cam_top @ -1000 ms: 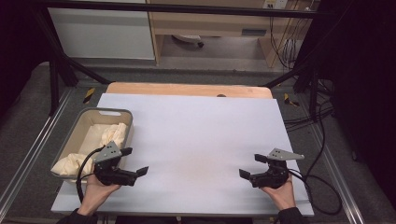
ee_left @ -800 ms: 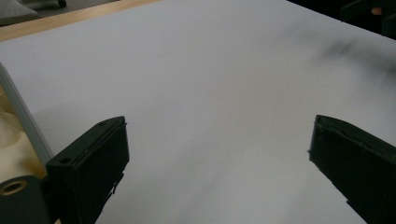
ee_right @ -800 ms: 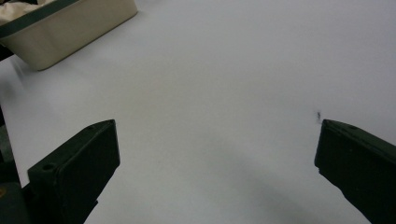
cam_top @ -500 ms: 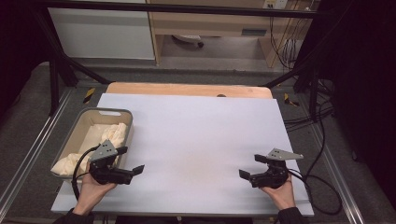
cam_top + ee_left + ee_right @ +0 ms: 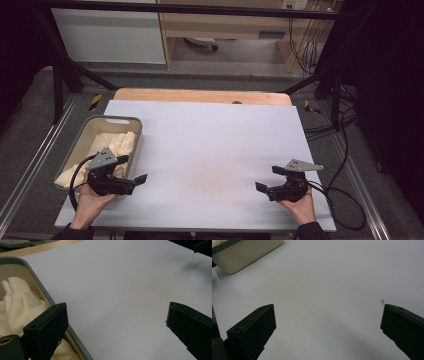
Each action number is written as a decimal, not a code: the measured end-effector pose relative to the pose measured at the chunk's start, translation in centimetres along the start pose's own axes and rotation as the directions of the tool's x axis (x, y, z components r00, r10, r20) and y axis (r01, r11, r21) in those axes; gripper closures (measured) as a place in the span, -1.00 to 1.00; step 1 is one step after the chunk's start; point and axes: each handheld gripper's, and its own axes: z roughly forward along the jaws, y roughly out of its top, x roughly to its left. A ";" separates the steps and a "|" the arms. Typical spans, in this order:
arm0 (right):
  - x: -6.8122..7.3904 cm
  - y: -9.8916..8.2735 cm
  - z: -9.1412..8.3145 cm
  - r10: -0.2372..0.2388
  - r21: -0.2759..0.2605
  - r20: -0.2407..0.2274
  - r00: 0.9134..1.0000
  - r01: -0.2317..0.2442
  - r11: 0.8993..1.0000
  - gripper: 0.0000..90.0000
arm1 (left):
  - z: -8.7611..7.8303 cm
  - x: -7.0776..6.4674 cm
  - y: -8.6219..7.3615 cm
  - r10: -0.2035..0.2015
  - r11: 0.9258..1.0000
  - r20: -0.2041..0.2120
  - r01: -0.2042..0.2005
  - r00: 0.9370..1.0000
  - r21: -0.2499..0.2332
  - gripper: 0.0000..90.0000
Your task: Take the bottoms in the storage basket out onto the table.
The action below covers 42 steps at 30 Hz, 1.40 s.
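A: What has been moved?
B: The left gripper [image 5: 134, 172], jaws spread, has been shifted toward the bin [image 5: 86, 133] of cream cloth [image 5: 119, 145].
A: The right gripper [image 5: 269, 179]?
B: Spread, kept over the white sheet [image 5: 210, 145].

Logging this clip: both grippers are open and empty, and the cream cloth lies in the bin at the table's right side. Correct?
Not quite. The bin with the cream cloth sits at the table's left side, by the left gripper, as the high view shows. Both grippers, including the right gripper, are open and empty.

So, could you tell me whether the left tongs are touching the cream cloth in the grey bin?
Cannot tell: the left tongs overlap the cream cloth without showing contact.
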 end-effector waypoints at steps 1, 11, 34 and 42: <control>0.0 0.0 0.0 0.000 0.001 0.000 1.000 0.000 1.000 -0.99 | -0.1 0.1 0.0 0.001 1.000 -0.002 -0.001 1.000 0.001 -0.92; 0.0 0.0 0.0 0.001 0.007 0.003 1.000 -0.001 1.000 -0.99 | -0.8 0.7 -0.1 -0.006 1.000 -0.021 0.006 1.000 0.011 -0.93; 0.0 -0.1 0.1 -0.001 0.017 0.012 1.000 0.001 1.000 -0.99 | -3.1 2.7 -0.8 -0.056 0.998 -0.092 0.059 0.994 0.033 -0.91; 0.0 -0.1 0.2 -0.001 0.019 0.013 1.000 0.001 1.000 -0.99 | -3.5 3.6 -1.2 -0.080 0.993 -0.123 0.089 0.989 0.072 -0.95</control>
